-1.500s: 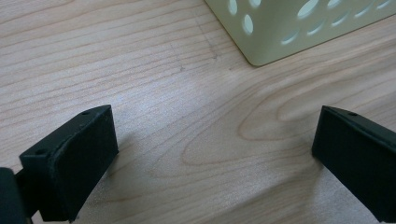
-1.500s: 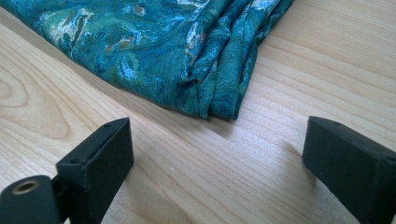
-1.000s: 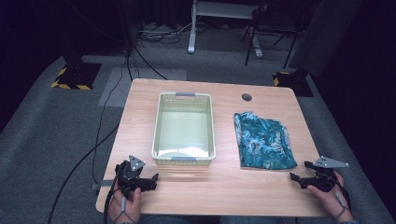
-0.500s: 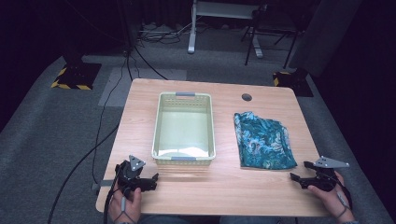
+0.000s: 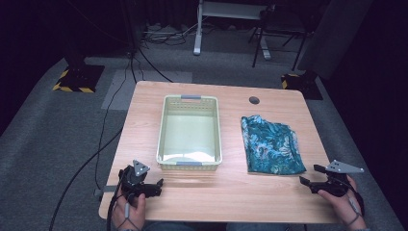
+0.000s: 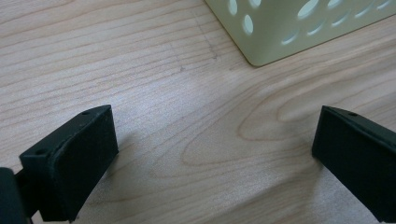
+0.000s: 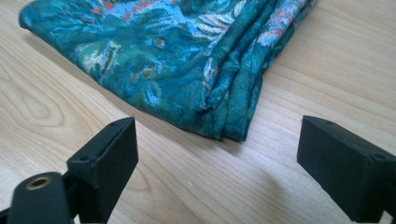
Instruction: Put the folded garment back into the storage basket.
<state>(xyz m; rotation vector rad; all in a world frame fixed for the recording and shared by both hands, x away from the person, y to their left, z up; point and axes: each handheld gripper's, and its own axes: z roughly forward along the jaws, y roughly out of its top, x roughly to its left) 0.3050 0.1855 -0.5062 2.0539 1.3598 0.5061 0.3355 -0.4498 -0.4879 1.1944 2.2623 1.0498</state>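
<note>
We see the folded teal patterned cloth (image 5: 272,145) lying flat on the wooden table (image 5: 144,110), right of the pale green basket (image 5: 189,162). The right gripper (image 5: 308,177), jaws wide and empty, rests just beside its near corner; the left gripper (image 5: 159,185), equally agape, holds nothing.

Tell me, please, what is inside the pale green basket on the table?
The basket looks empty: its bare pale floor shows in the high view. The strip of floor just behind the near wall is hidden from that view.

A pale green basket (image 5: 189,166) sits on the wooden table (image 5: 231,192).
</note>
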